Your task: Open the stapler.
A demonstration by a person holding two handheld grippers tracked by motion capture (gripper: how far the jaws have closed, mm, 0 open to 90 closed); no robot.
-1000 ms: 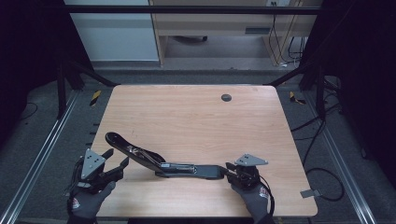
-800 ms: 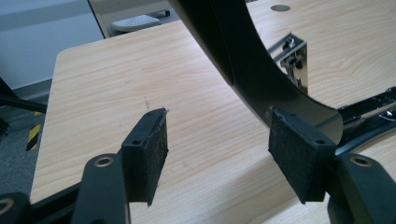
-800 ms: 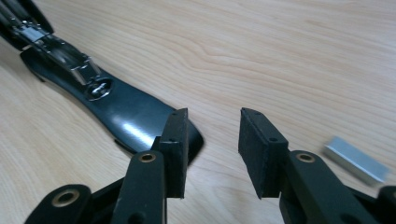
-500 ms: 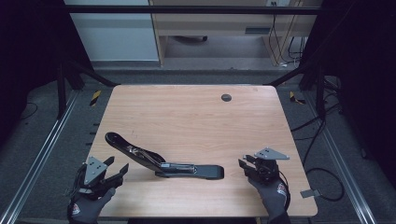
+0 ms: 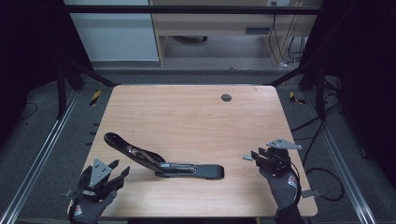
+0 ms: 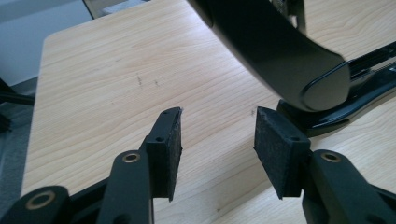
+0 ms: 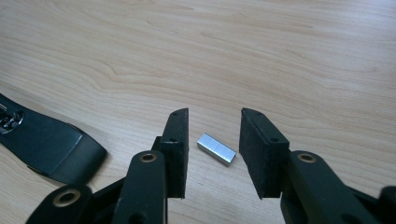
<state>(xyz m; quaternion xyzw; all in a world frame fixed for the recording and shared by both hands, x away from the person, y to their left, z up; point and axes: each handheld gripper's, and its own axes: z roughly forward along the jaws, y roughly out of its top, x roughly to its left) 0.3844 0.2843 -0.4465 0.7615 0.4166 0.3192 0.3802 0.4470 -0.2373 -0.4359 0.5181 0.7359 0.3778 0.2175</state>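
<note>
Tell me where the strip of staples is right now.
In the right gripper view, the strip of staples lies flat on the wooden table, between the right gripper's open jaws and untouched, right of the open black stapler.

Opened stapler (image 5: 163, 161) across near tabletop (image 5: 196, 116)

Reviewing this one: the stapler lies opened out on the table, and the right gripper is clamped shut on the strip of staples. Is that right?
Not quite. The right gripper is not clamped: its jaws stand open, and the strip of staples lies on the table between the pads, apart from both. The right gripper view shows it. The stapler does lie opened out.
</note>
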